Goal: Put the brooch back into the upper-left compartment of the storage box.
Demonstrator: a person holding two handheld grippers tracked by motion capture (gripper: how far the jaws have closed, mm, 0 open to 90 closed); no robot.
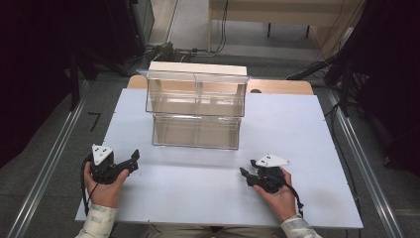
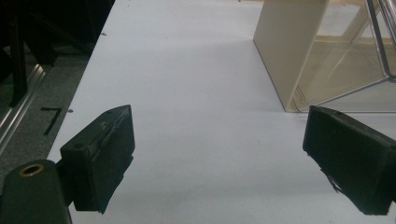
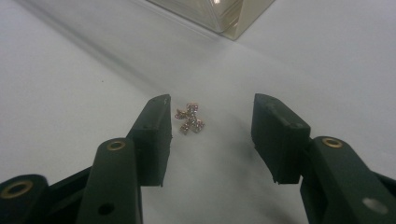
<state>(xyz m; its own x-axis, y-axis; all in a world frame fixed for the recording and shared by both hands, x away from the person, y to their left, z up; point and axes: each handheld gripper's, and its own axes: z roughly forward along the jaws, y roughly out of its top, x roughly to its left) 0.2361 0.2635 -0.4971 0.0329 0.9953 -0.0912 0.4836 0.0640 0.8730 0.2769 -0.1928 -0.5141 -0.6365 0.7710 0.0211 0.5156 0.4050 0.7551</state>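
1. Right gripper (image 3: 210, 135) low over the bench (image 1: 198, 178) near the front edge, toward the right corner, jaws partly open and holding nothing.
2. Small sparkly trinket (image 3: 190, 119) flat on the bench, between the right jaws but closer to the left one in the right gripper view, not touching as far as can be told. Maybe a brooch or an earring; too small to say.
3. Jaws set on both sides of it, likely so one squeeze can pick it up.
4. Left gripper (image 2: 219, 154) near the front left corner, jaws wide open, empty, well apart from the trinket. Probably just waiting.
5. Clear two-level box (image 1: 196, 106) at the back edge, middle, open toward the person. Likely the place for the trinket.
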